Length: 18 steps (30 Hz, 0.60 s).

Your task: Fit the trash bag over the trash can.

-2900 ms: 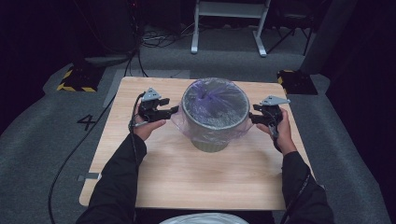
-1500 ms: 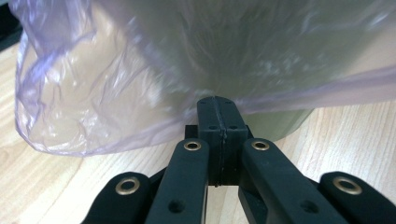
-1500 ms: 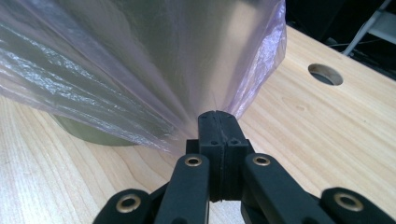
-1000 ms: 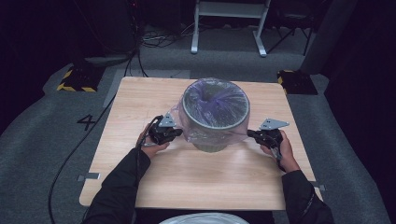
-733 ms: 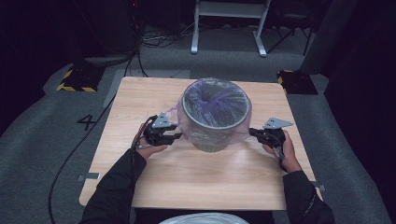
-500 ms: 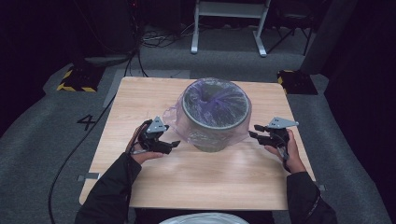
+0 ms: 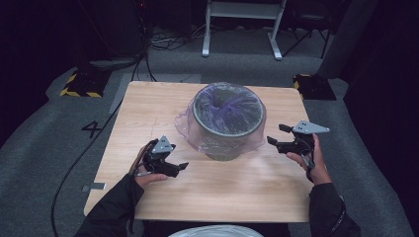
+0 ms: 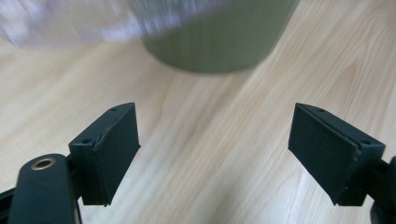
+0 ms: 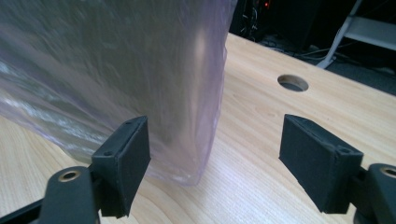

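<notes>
Both tongs wide, empty — left tongs (image 8: 215, 154), right tongs (image 9: 217, 161); bin (image 7: 228, 123) blurred behind purple liner (image 9: 116, 70).

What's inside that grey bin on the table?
A thin purplish plastic bag lines the bin, pulled over its rim and hanging down the outside. Through the film only crumpled bag shows; whether anything lies at the bottom can't be told.

Showing pale wood grain with a smooth matt finish on the worktop (image 7: 148, 106), thin glossy translucent lilac plastic as the bag (image 7: 184, 129) draping a dull grey-green bin (image 8: 219, 44), and matt black rubbery pads (image 9: 126, 154).
</notes>
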Motion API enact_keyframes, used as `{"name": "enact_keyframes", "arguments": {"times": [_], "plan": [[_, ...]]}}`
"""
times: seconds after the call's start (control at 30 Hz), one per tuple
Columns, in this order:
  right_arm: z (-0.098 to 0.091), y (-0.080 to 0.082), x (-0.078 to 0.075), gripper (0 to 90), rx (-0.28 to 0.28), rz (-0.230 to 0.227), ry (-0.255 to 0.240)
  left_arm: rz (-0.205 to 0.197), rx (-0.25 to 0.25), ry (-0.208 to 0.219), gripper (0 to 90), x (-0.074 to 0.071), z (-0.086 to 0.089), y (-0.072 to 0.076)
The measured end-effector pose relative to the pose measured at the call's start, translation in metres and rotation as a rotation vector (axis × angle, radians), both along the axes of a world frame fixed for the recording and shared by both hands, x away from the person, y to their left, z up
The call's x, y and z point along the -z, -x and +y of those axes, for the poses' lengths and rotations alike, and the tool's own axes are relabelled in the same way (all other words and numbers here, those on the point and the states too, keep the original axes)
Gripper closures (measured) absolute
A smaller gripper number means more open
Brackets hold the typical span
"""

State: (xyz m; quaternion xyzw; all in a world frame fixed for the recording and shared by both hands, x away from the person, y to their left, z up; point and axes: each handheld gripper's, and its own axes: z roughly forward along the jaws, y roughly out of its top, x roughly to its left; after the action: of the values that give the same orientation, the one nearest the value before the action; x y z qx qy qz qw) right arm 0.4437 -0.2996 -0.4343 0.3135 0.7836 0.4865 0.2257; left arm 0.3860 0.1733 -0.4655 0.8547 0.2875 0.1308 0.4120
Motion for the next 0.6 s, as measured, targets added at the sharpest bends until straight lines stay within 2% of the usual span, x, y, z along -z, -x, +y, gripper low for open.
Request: {"name": "enact_keyframes", "arguments": {"times": [0.1, 0.23, 0.3, 0.4, 0.6], "plan": [[0.001, 0.002, -0.006, 23.3, -0.001, -0.016, -0.007, 0.022, 0.000, -0.036, 15.7, 0.009, -0.002, 0.001], [0.002, 0.004, -0.014, 22.7, -0.003, -0.026, -0.012, 0.048, 0.010, -0.052, 15.8, 0.017, -0.003, 0.003], [0.002, 0.005, -0.018, 22.1, -0.006, -0.026, -0.016, 0.046, 0.021, -0.074, 15.9, 0.021, -0.004, 0.005], [0.003, 0.007, -0.025, 21.7, -0.019, -0.034, -0.032, 0.053, 0.021, -0.085, 15.9, 0.024, -0.004, 0.006], [0.005, 0.011, -0.041, 21.7, -0.025, -0.061, -0.029, 0.060, 0.016, -0.099, 15.9, 0.028, -0.002, 0.007]]}}
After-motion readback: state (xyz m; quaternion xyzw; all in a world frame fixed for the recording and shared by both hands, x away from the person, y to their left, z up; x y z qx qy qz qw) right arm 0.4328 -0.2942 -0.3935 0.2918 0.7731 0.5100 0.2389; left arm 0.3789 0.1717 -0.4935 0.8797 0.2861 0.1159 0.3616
